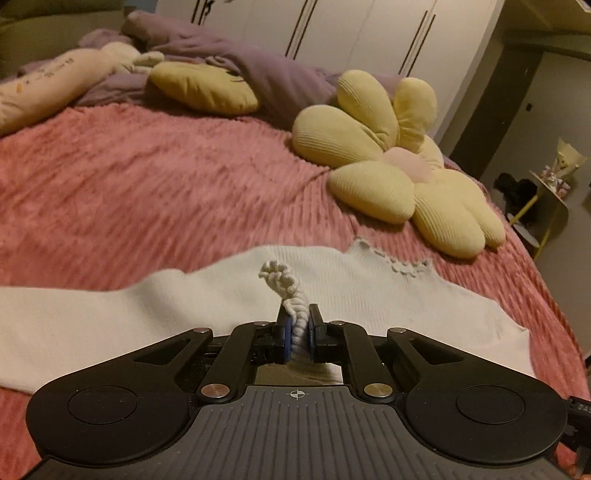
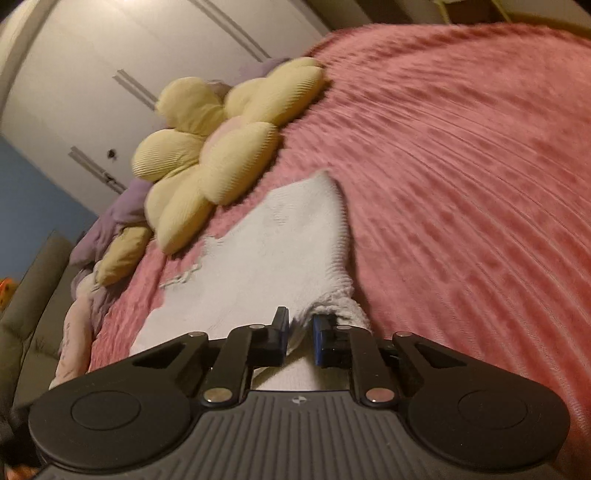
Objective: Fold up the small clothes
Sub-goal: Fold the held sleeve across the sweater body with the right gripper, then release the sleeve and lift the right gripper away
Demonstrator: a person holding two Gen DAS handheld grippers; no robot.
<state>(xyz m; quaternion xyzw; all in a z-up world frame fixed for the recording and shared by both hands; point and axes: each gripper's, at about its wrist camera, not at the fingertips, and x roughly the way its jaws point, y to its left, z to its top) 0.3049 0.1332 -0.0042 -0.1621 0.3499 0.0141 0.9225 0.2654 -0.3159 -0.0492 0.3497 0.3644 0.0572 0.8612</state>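
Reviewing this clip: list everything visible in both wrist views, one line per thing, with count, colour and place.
white knit garment: 1, white, spread flat on the near part of the bed, its edges pinched in both grippers
pink bedspread: 1, pink ribbed plush, covers the bed
flower cushion: 1, pale yellow with pink centre, on the bedspread beyond the garment
yellow pillow: 1, yellow, far end of the bed against the duvet
purple duvet: 1, purple, bunched at the far end
long cream plush: 1, cream, far left of the bed
wardrobe doors: several, white, behind the bed
left gripper: 1, black with blue pads, shut on a ribbed fold of the garment
right gripper: 1, black with blue pads, shut on the garment's edge
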